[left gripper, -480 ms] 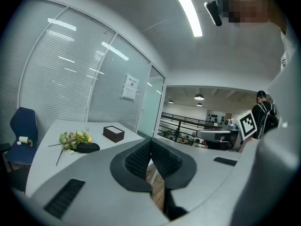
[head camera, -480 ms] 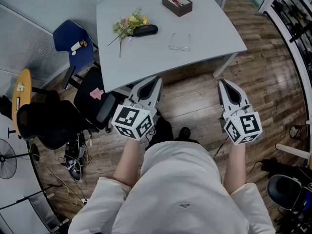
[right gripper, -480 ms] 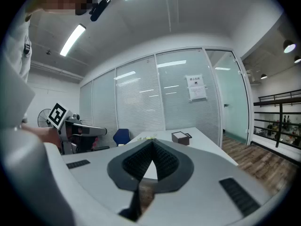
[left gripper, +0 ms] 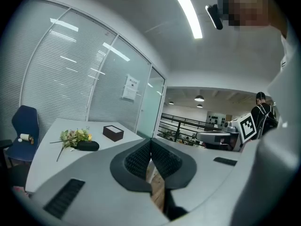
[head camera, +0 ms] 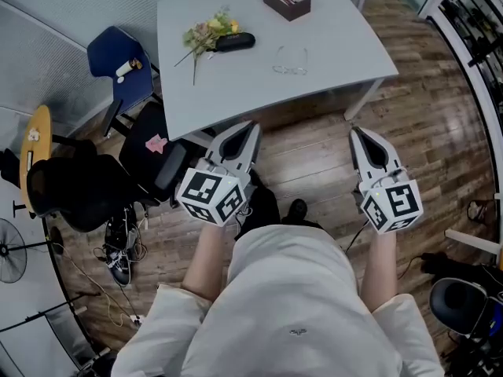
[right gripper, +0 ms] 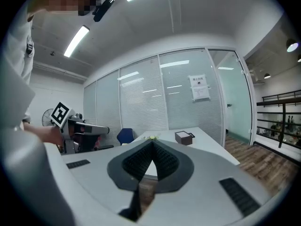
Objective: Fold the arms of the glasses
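Pre-approach: left gripper (head camera: 253,126) and right gripper (head camera: 355,132) jaws closed, empty. Next we open them and reach the glasses (head camera: 289,63) on the table (head camera: 236,93).

1. A pale grey surface (head camera: 330,53) stands on a wood-plank floor (head camera: 424,124).
2. A bunch of flowers (head camera: 206,34) lies towards the far left corner, its blooms against a black oblong case (head camera: 234,42).
3. A dark brown box (head camera: 286,0), its lid open, sits by the far edge.
4. A blue chair (head camera: 118,57) stands off the left edge, with a black office chair (head camera: 78,187) nearer the camera.
5. A pink scrap (head camera: 156,144) lies on black upholstery by the near left corner.
6. A floor fan (head camera: 9,254) and sneakers (head camera: 118,265) are on the floor beyond the chairs.
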The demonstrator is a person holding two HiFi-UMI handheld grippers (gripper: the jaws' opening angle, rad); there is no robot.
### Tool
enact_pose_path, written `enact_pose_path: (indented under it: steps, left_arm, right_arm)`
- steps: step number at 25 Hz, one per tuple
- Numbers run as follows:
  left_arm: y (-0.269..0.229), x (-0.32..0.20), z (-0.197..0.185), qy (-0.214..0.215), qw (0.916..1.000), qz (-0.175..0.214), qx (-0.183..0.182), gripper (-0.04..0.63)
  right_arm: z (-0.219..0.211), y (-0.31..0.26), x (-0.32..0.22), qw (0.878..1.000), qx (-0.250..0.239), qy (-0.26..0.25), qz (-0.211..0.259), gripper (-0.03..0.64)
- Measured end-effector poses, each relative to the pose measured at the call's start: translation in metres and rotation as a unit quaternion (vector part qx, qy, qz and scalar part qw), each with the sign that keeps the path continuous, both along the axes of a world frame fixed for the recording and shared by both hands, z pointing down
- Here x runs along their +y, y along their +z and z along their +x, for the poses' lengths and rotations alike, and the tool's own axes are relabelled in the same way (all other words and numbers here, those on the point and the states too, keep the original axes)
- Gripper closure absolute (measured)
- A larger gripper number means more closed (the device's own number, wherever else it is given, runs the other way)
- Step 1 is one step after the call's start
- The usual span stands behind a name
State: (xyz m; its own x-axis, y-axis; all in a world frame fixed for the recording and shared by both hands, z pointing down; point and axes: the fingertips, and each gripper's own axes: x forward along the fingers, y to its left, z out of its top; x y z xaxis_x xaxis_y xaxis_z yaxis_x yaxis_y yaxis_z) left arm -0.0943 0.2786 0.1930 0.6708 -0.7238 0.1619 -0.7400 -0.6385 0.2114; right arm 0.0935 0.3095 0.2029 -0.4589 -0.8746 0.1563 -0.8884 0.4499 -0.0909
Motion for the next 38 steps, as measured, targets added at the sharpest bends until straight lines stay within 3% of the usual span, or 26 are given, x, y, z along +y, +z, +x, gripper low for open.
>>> enact_pose_path:
  steps: [4, 19, 26, 38]
  left_arm:
    - [0.001, 0.008, 0.003, -0.001, 1.0, -0.006, 0.005, 0.575]
    - [0.021, 0.005, 0.008, 0.006, 0.9995, -0.018, -0.023, 0.574]
    - [0.027, -0.027, 0.009, 0.013, 0.9996, -0.021, -0.016, 0.572]
    - [0.032, -0.111, 0.008, 0.012, 0.9994, -0.031, -0.009, 0.511]
  right_arm:
    - [0.005, 0.002, 0.005, 1.0, -0.023, 0.007, -0.004, 0.612]
    - [0.004, 0.022, 0.001, 0.999, -0.022, 0.008, -0.029, 0.594]
    - [0.009, 0.028, -0.026, 0.999, -0.016, 0.015, -0.043, 0.557]
    - [0.003, 0.028, -0.109, 0.998, -0.009, -0.004, -0.063, 0.491]
